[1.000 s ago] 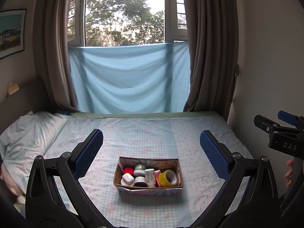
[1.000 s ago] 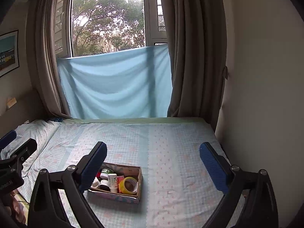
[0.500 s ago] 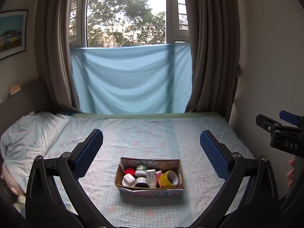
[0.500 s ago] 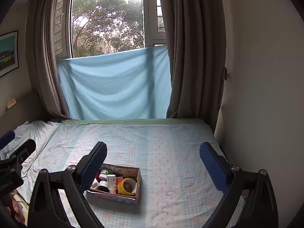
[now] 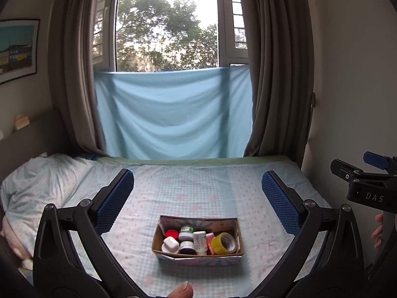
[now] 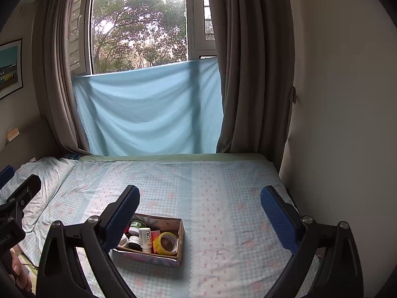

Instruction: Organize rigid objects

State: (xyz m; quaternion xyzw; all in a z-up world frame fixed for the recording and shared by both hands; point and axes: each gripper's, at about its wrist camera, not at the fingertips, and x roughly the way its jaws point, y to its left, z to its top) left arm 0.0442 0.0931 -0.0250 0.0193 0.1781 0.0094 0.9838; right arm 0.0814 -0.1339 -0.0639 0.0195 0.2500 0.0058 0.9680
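Both views have tilted slightly up, grippers [image 5: 197,200] [image 6: 199,212] spread wide and empty above the box [image 5: 198,257] crammed with jars, bottle, yellow tape [image 5: 224,242].

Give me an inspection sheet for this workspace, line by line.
Surface: bed with a checked sheet, pillow at left.
Job's things: cardboard box holds yellow tape roll, white bottle, small jars, red cap.
Clutter: nothing seen.
Grippers: left gripper open, empty; right gripper open, empty; both above the bed.
Cables: nothing seen.
Surroundings: window, curtains, blue cloth, framed picture.
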